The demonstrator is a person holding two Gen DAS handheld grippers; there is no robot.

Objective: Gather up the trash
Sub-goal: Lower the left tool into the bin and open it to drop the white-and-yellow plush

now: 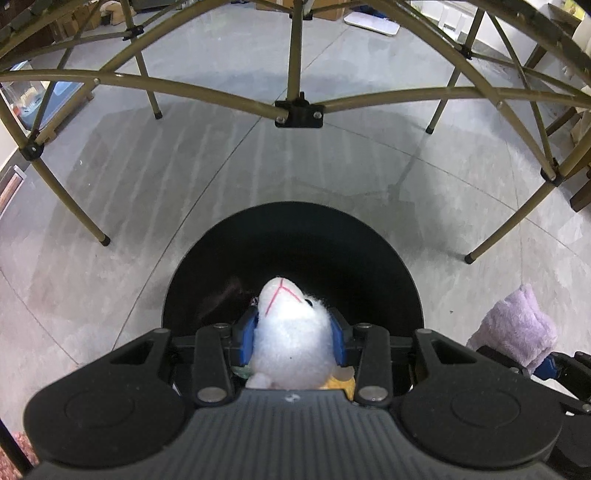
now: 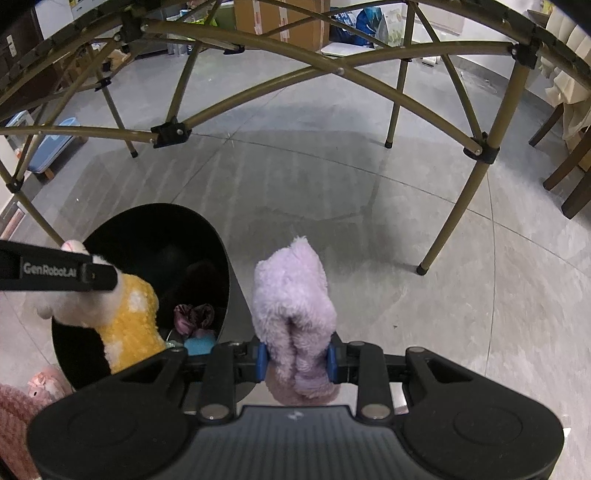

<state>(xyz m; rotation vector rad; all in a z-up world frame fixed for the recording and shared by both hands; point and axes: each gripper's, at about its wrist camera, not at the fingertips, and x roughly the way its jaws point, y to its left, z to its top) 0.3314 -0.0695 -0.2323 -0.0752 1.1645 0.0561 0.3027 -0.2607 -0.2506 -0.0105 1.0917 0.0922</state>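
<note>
My left gripper [image 1: 293,334] is shut on a white plush toy [image 1: 291,332] with a yellow body, head pointing forward, right over the mouth of the black round bin [image 1: 295,225]. In the right wrist view that same white and yellow plush toy [image 2: 125,317] hangs over the black bin [image 2: 155,221], held by the left gripper's finger [image 2: 55,271]. My right gripper [image 2: 296,356] is shut on a fluffy lilac plush toy [image 2: 291,295], just right of the bin. That lilac plush toy [image 1: 517,325] shows at the right edge of the left wrist view.
The bin holds a dark red crumpled item [image 2: 194,317] and a blue piece [image 2: 199,345]. A folding table's tan metal legs [image 1: 291,51] and cross bars arch over the grey tiled floor [image 2: 332,192]. Pink plush items [image 2: 40,384] lie left of the bin. Cardboard boxes [image 2: 280,18] stand at the back.
</note>
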